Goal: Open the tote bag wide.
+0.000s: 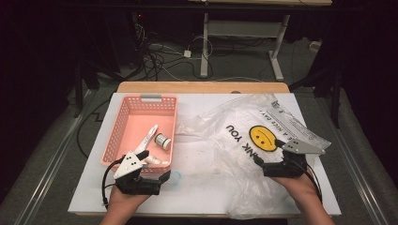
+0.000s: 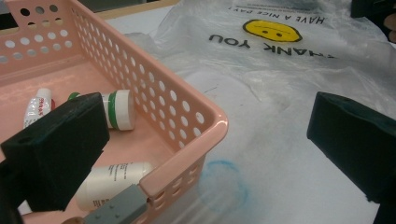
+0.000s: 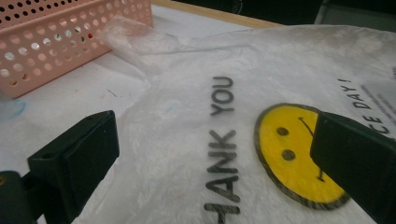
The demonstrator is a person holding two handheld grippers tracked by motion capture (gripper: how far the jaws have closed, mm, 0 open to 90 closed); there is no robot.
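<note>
The pink basket (image 1: 141, 129) sits on the left half of the desk (image 1: 202, 192). The left gripper (image 1: 141, 180) hovers at its near right corner with its fingers (image 2: 56, 149) wide apart: in the left gripper view one finger hangs over the inside of the basket and the other over the desk outside it, so the corner of the wall lies between them. They hold nothing, and I cannot tell whether the inner finger touches the wall. Inside the basket lie a white tube (image 2: 38, 105), a small jar with a white lid and green band (image 2: 119, 109), and a white bottle (image 2: 112, 182) against the near wall, right below the inner finger. A faint blue ring mark (image 2: 223, 184) shows on the desk just outside the corner.

To the right, the clear plastic bag (image 1: 234, 140) with its yellow smiley face (image 3: 294, 154) and "THANK YOU" print lies spread flat, one edge reaching close to the basket. The right gripper (image 1: 274, 157) is low over the bag, fingers (image 3: 74, 158) wide apart and empty, with the print and part of the face between them.
</note>
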